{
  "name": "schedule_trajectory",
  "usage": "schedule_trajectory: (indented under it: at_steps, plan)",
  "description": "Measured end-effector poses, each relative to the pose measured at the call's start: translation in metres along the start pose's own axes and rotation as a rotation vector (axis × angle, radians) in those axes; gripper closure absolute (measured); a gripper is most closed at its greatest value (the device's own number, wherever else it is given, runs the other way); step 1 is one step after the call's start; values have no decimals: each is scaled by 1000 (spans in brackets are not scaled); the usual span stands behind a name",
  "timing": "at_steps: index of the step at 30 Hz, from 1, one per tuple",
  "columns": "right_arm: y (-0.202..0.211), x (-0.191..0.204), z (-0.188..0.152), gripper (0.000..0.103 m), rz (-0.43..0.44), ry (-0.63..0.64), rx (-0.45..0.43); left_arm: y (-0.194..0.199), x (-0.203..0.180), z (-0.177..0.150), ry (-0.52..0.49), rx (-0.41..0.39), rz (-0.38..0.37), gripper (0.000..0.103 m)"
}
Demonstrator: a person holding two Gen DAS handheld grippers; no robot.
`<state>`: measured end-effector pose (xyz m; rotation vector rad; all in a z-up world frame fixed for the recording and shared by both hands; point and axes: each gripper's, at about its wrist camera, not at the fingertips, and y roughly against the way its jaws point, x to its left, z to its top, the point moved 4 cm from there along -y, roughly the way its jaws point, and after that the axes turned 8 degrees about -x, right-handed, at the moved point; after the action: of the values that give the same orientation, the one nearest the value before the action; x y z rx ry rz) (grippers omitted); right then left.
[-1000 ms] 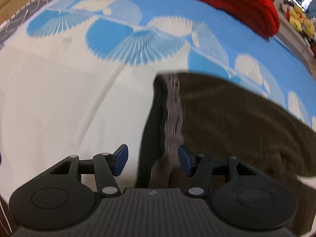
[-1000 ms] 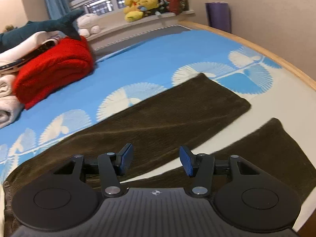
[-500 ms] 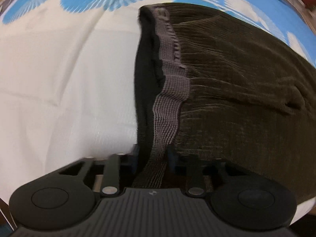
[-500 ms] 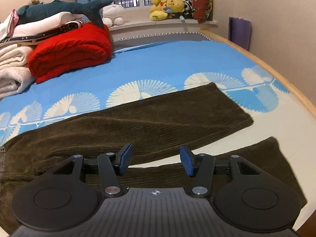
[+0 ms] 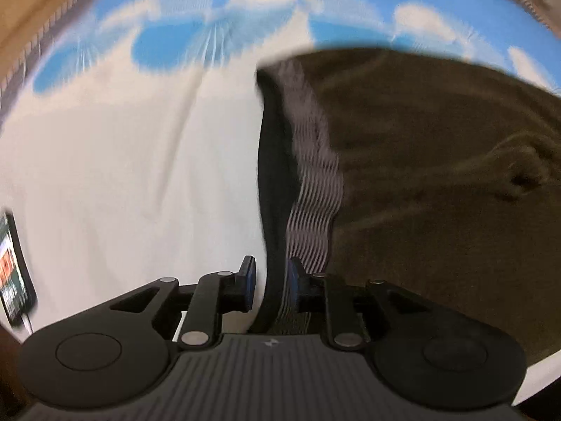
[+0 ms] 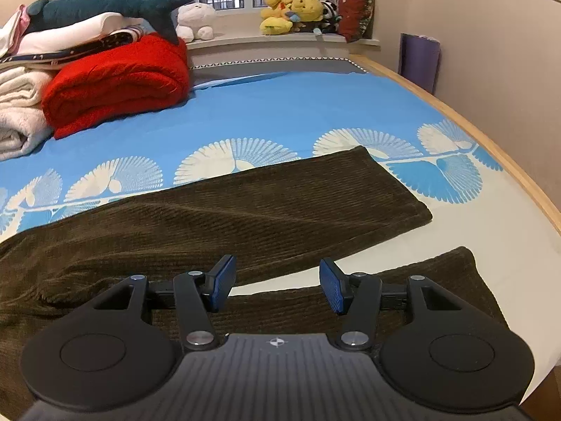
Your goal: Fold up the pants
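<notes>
Dark brown corduroy pants lie spread on the bed, their two legs running right and apart. In the left wrist view the pants show their grey ribbed waistband standing up toward me. My left gripper is shut on the waistband's near end and holds it raised; the view is blurred. My right gripper is open and empty, just above the near leg, with the far leg beyond it.
The bed sheet is blue with white fan prints, white nearer me. A red folded blanket, white bedding and plush toys sit at the far left. A wooden bed edge runs along the right. A phone lies at left.
My left gripper dropped onto the waistband, shut on it, and now lifts it with fast motion. My right gripper stayed open and its view swung level over the legs.
</notes>
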<state>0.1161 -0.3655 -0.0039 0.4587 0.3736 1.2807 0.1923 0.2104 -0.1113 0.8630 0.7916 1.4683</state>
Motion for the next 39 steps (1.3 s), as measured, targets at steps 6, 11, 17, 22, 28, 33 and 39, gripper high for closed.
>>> schedule_trajectory:
  at_steps: [6, 11, 17, 22, 28, 33, 39]
  plan:
    - [-1, 1, 0, 48, -3, 34, -1, -8, -35, -19, -136, 82, -198, 81]
    - [-2, -5, 0, 48, -8, 16, 2, -14, -59, -45, -352, 154, -94, 87]
    - [-3, -7, -1, 48, -10, 21, 7, -4, -86, -65, -493, 150, -235, 85]
    - [-3, -8, 0, 48, -2, -1, 4, 15, -86, -48, -443, 77, -223, 78]
    - [-5, -11, 2, 48, 15, -50, 13, 36, -75, 12, -148, -124, -237, 72]
    - [-7, -11, 4, 48, 46, -96, 15, 45, -73, 49, -3, -256, -208, 72]
    - [-20, -5, -1, 59, 30, -40, 89, 38, -86, 80, 69, -335, -158, 80]
